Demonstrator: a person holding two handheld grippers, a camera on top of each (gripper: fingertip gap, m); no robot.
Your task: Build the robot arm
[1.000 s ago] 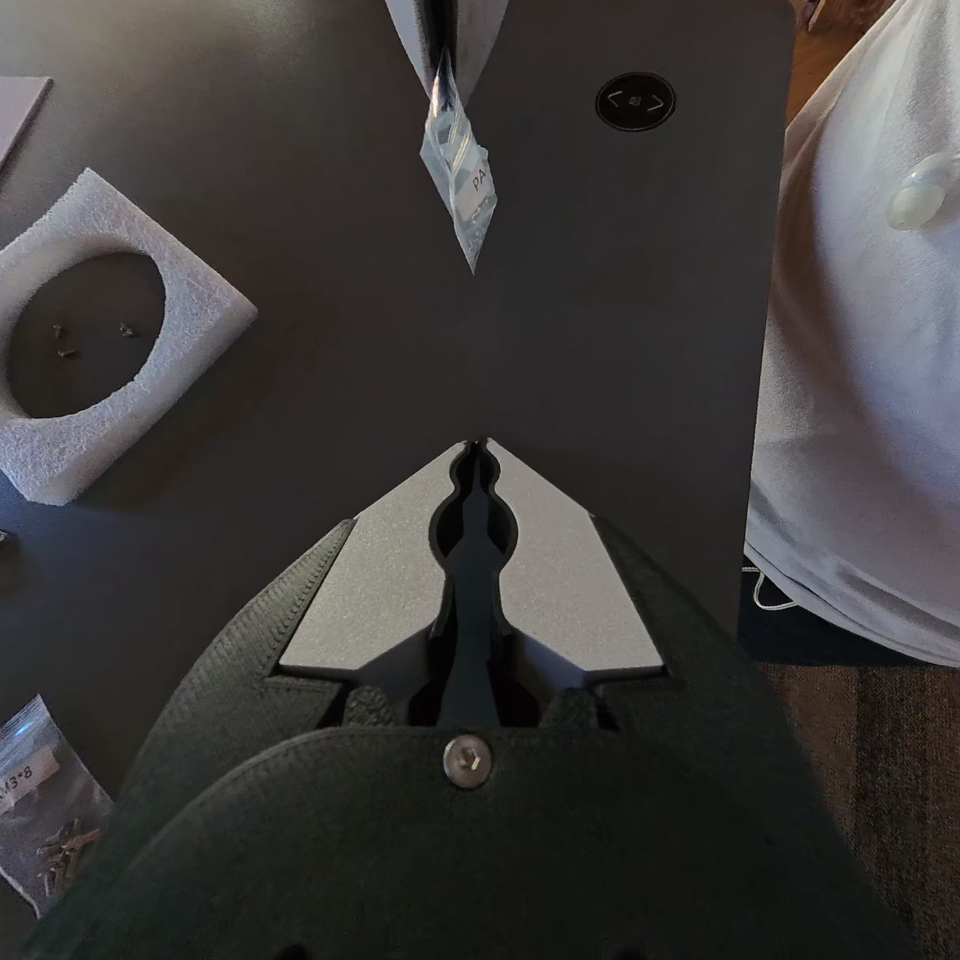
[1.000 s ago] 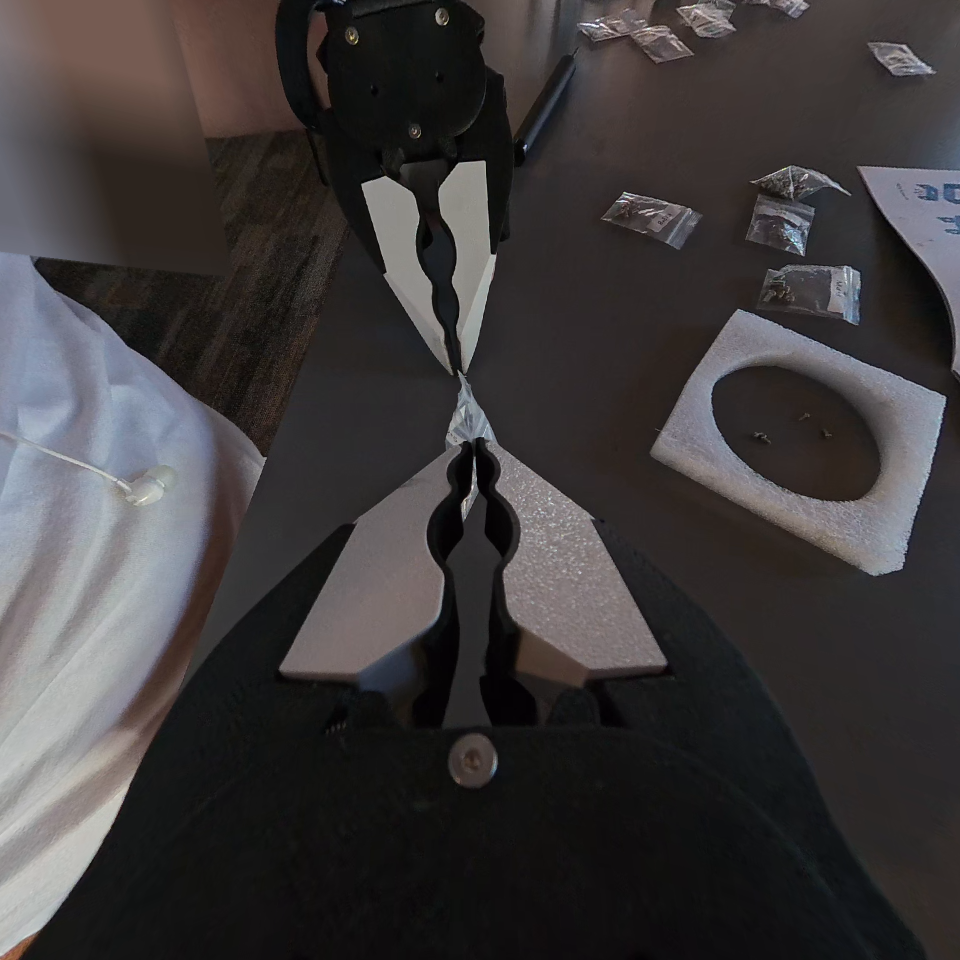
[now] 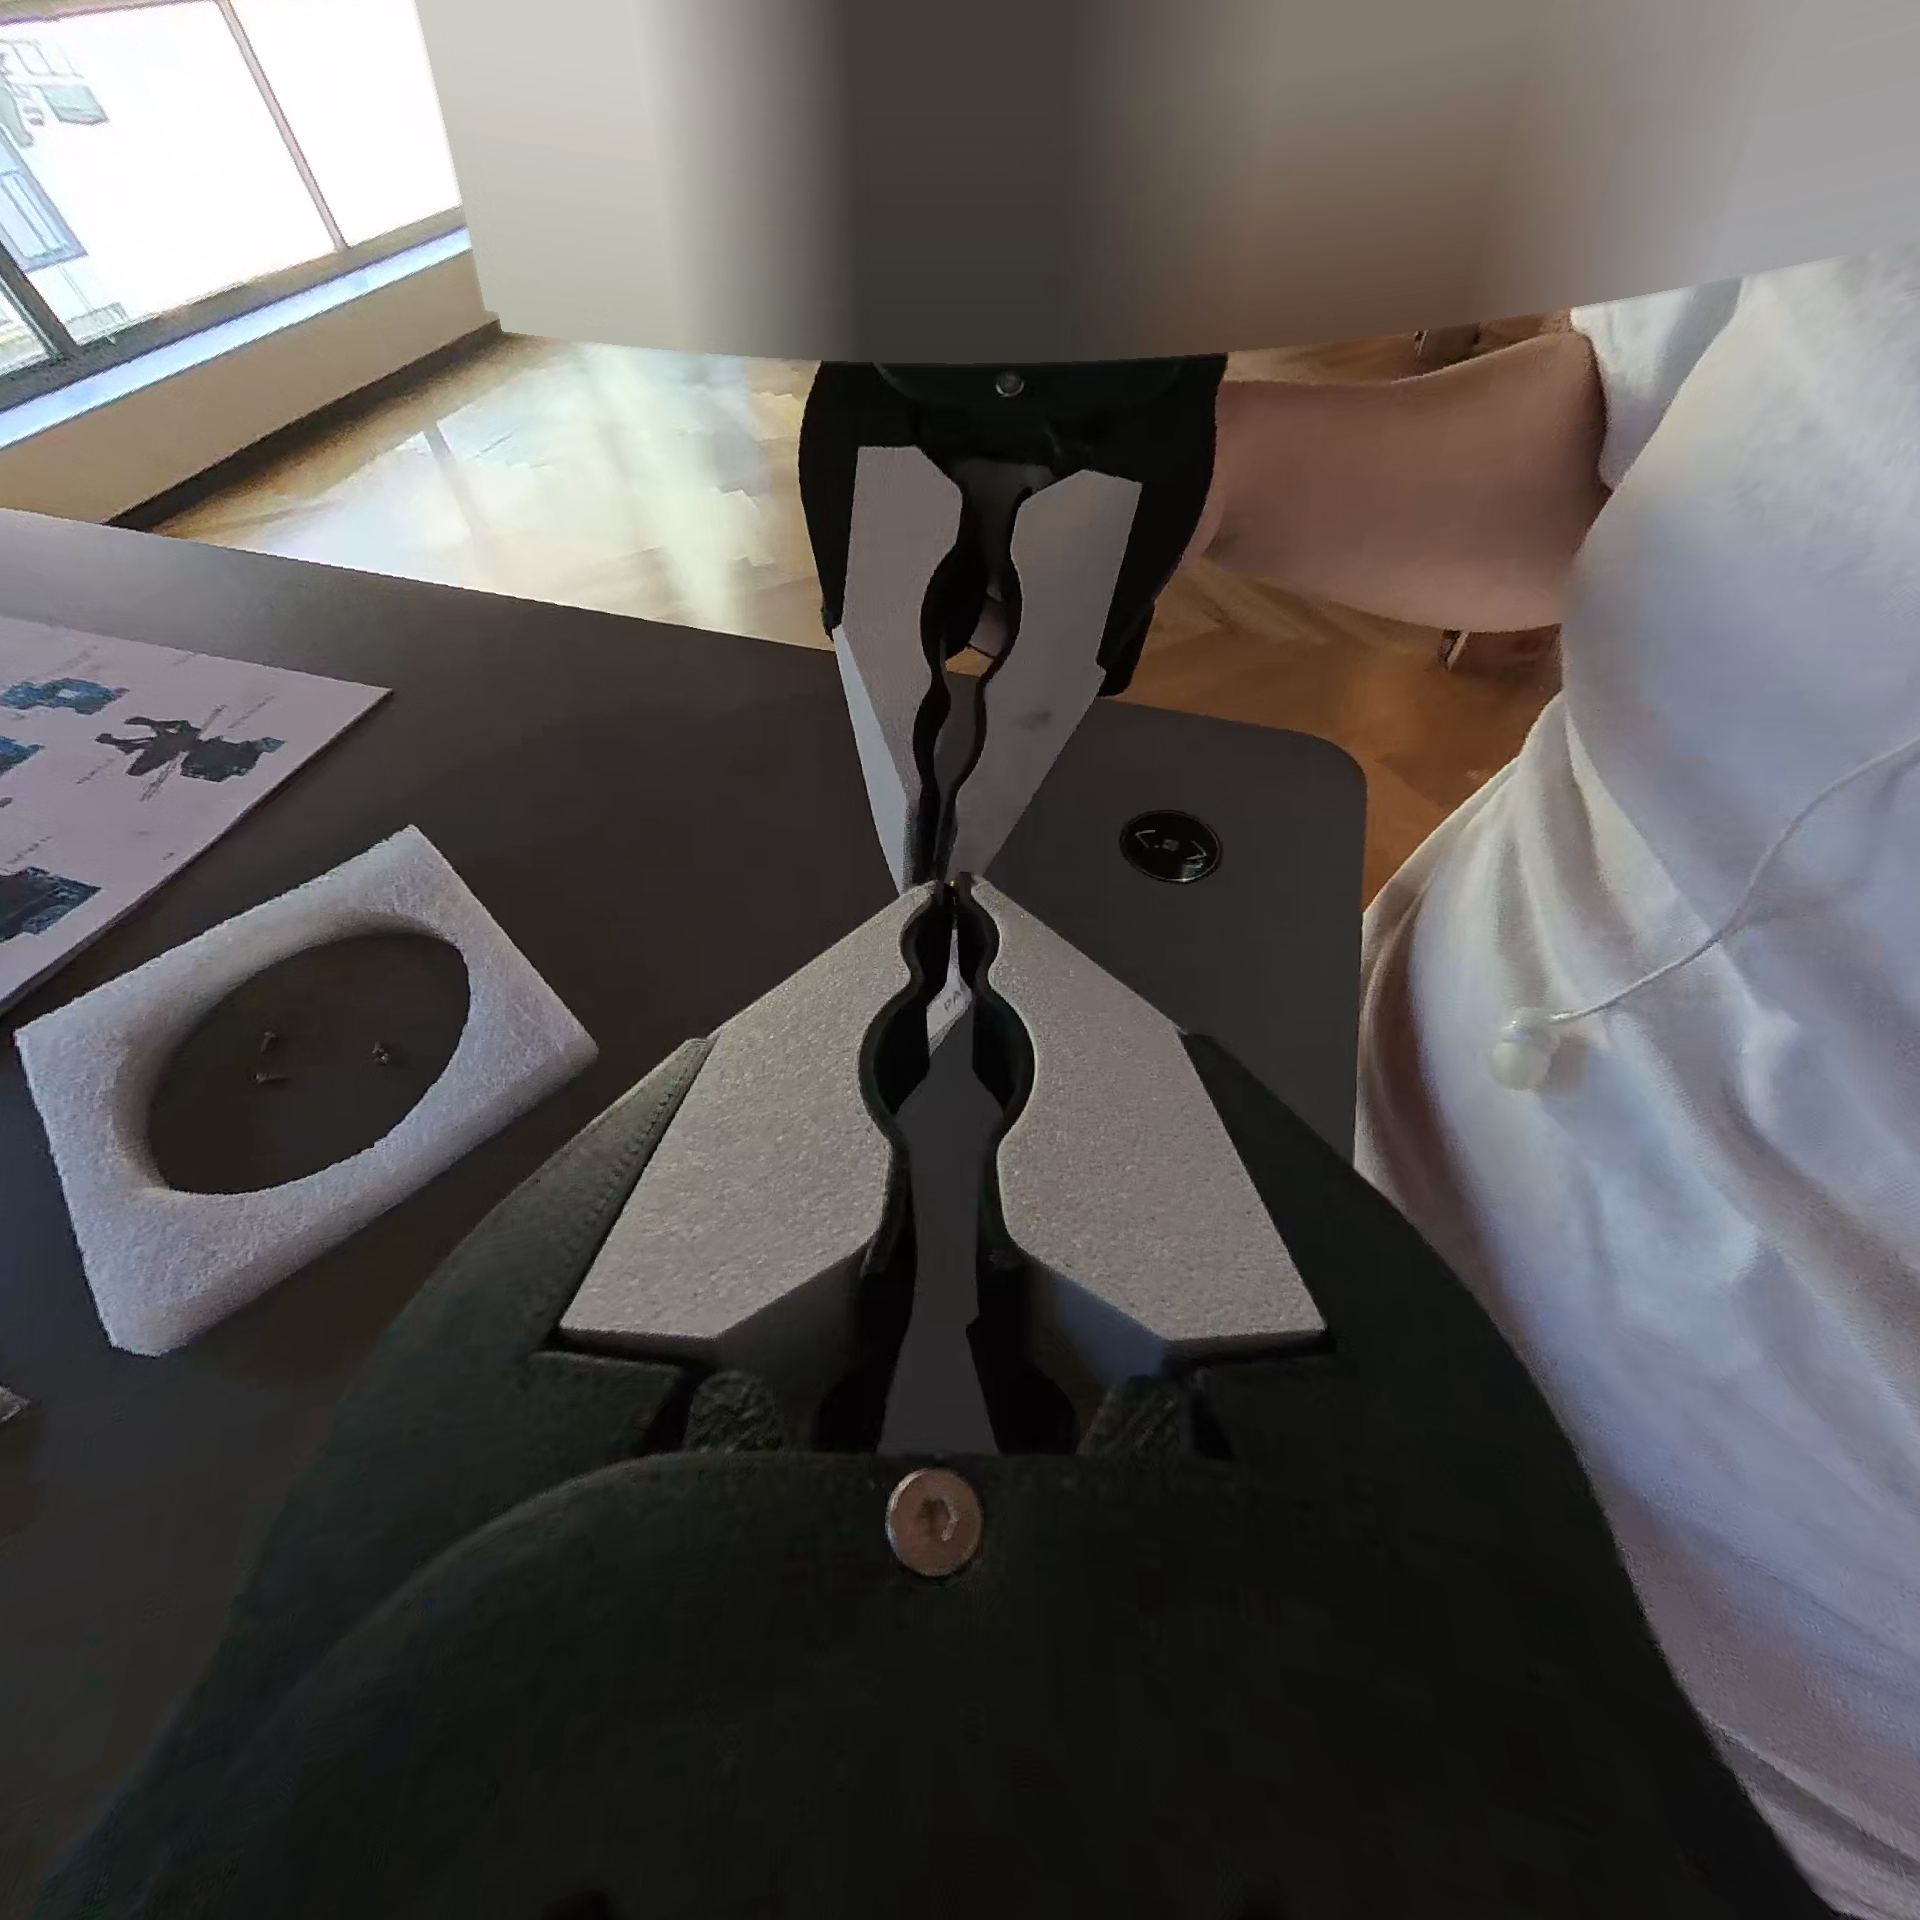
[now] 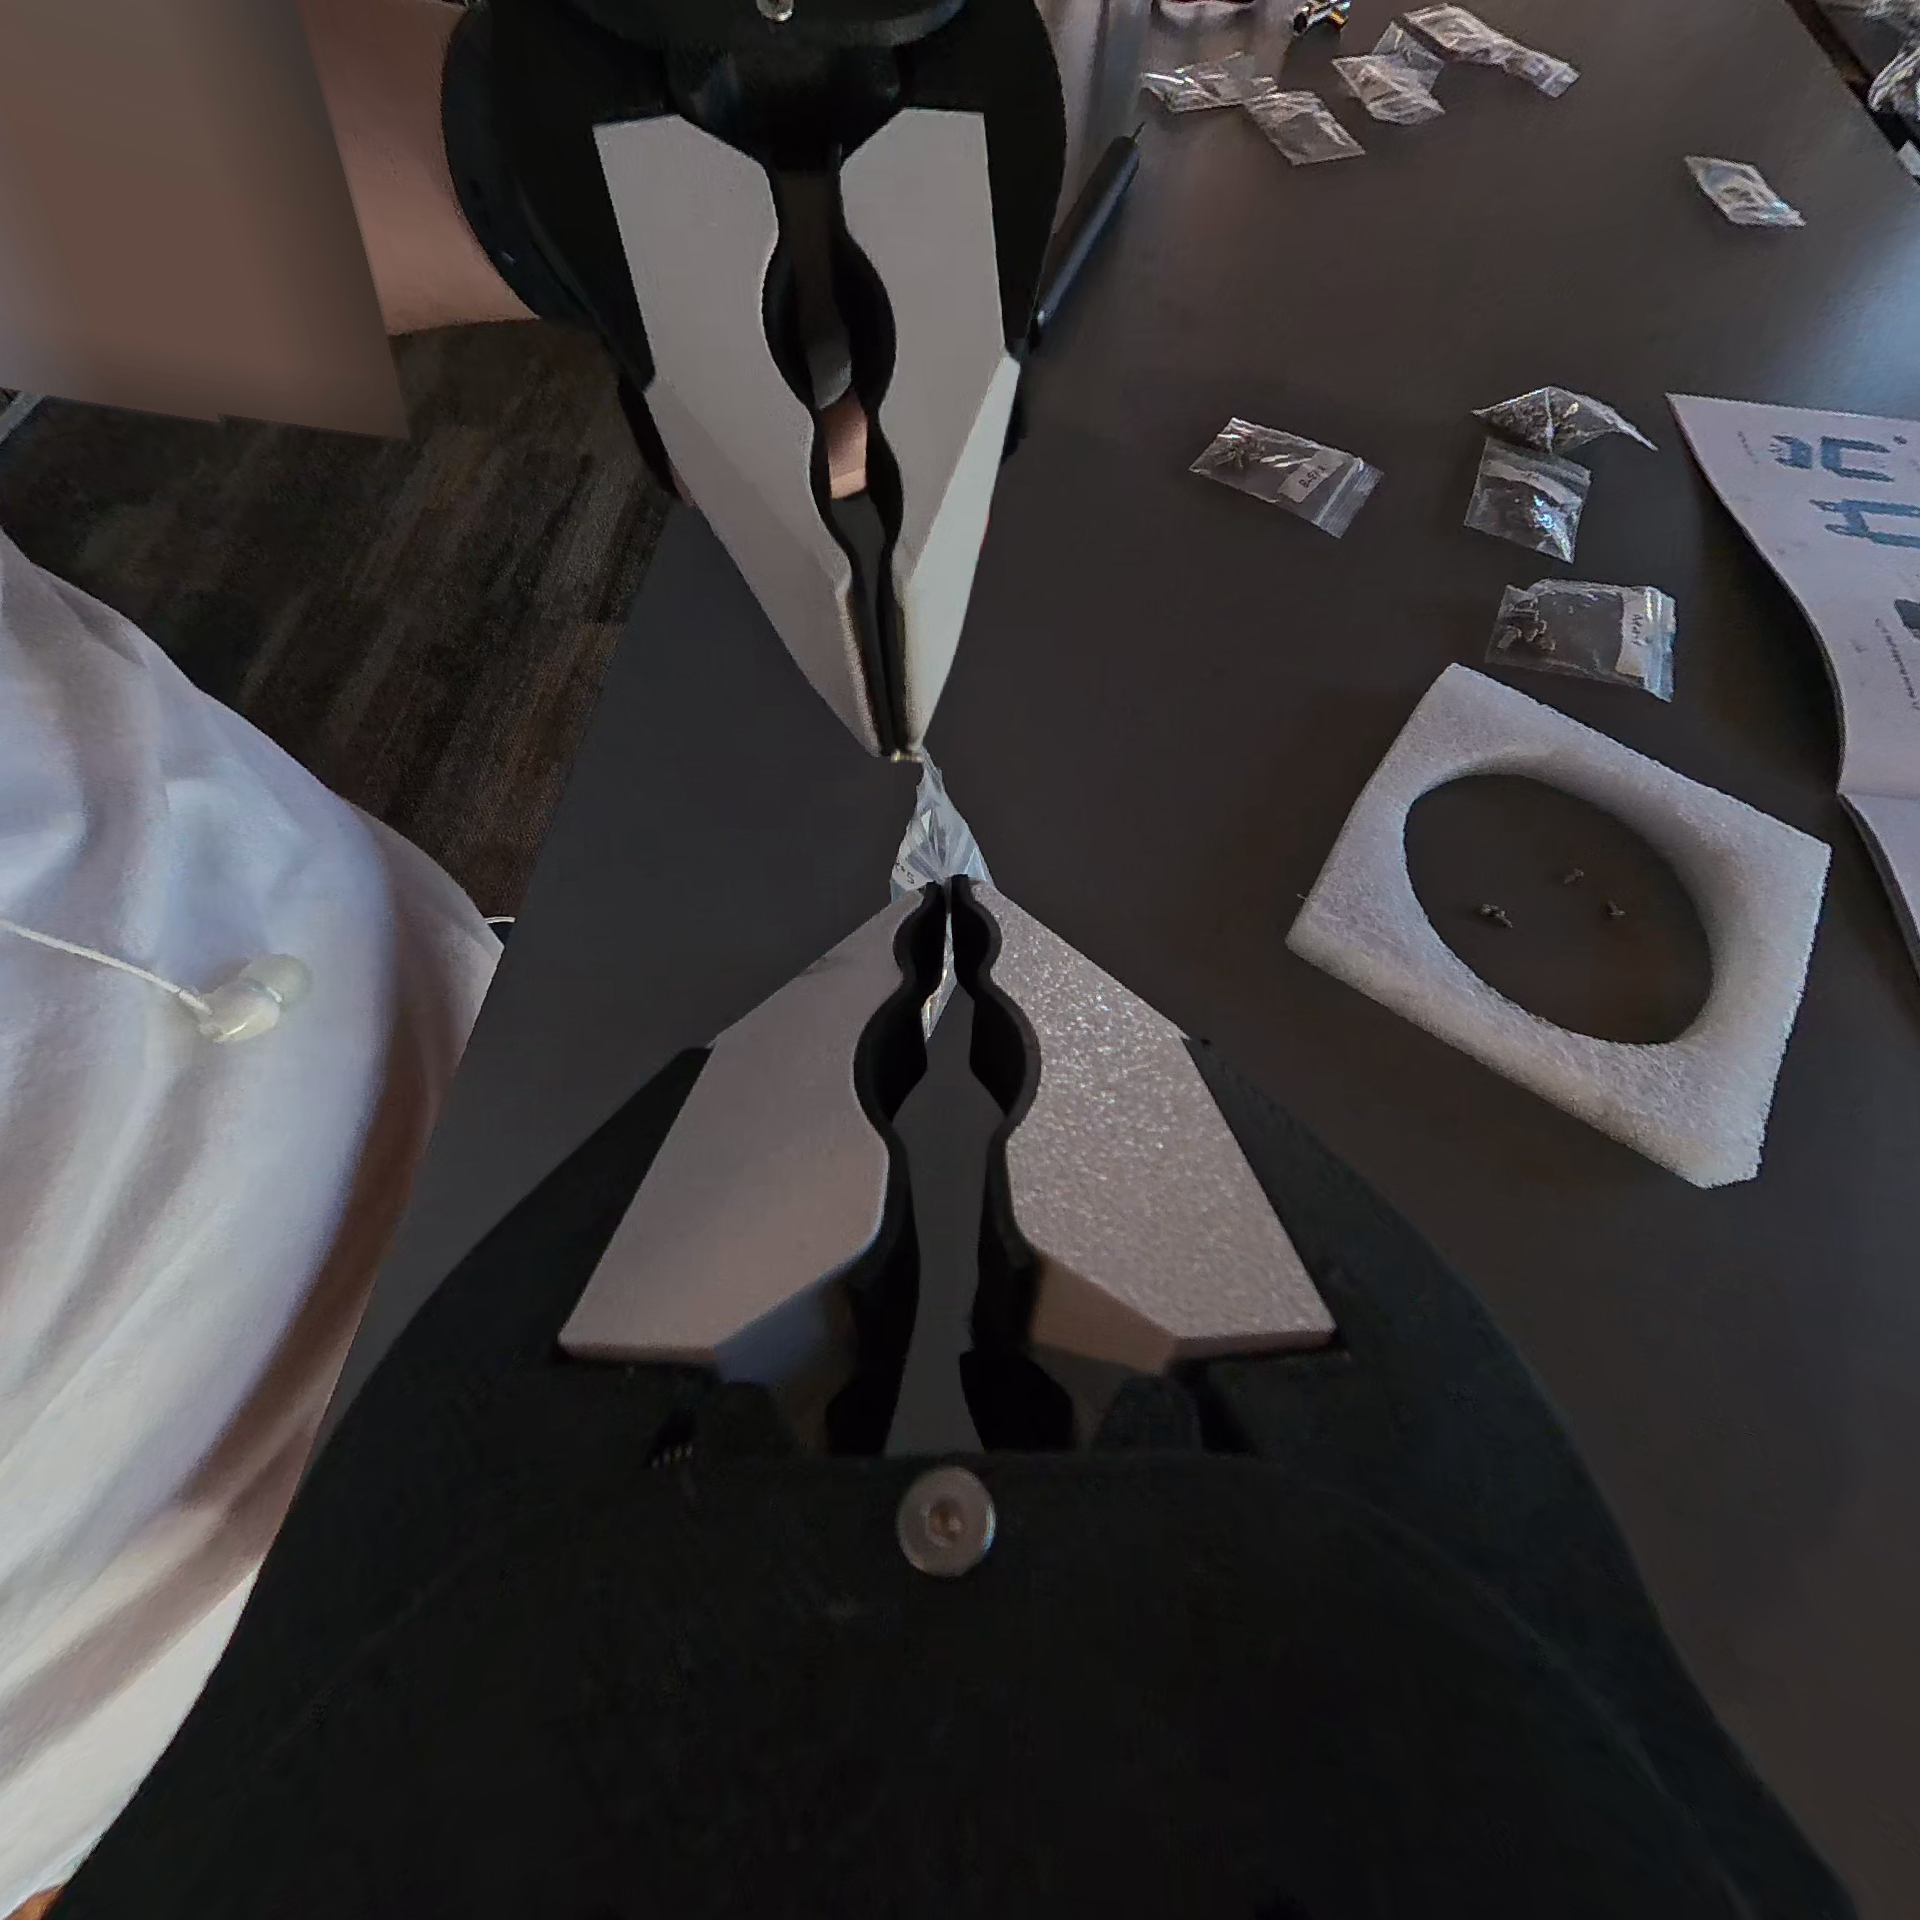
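The right gripper is closed on a small clear plastic bag of screws, pinching it at the very tips of its fingers, so that most of the bag bulges out ahead of them. The left gripper points straight at it, tip to tip, its fingers also drawn together; in the left wrist view a sliver of the bag with a white label shows between the fingers of the left gripper, so it looks clamped on the opposite end, with the right gripper meeting it head-on. The bag hangs in the air between the 2 grippers, above the dark counter. It is light, limp and slick film with loose hard pieces inside, so it will crumple and slide; the flat sealed edges give the surest hold. To the right of the right gripper lies a white foam frame with 3 small screws in its oval opening, more bagged hardware and a printed sheet beyond it. A person's white shirt is to its left.
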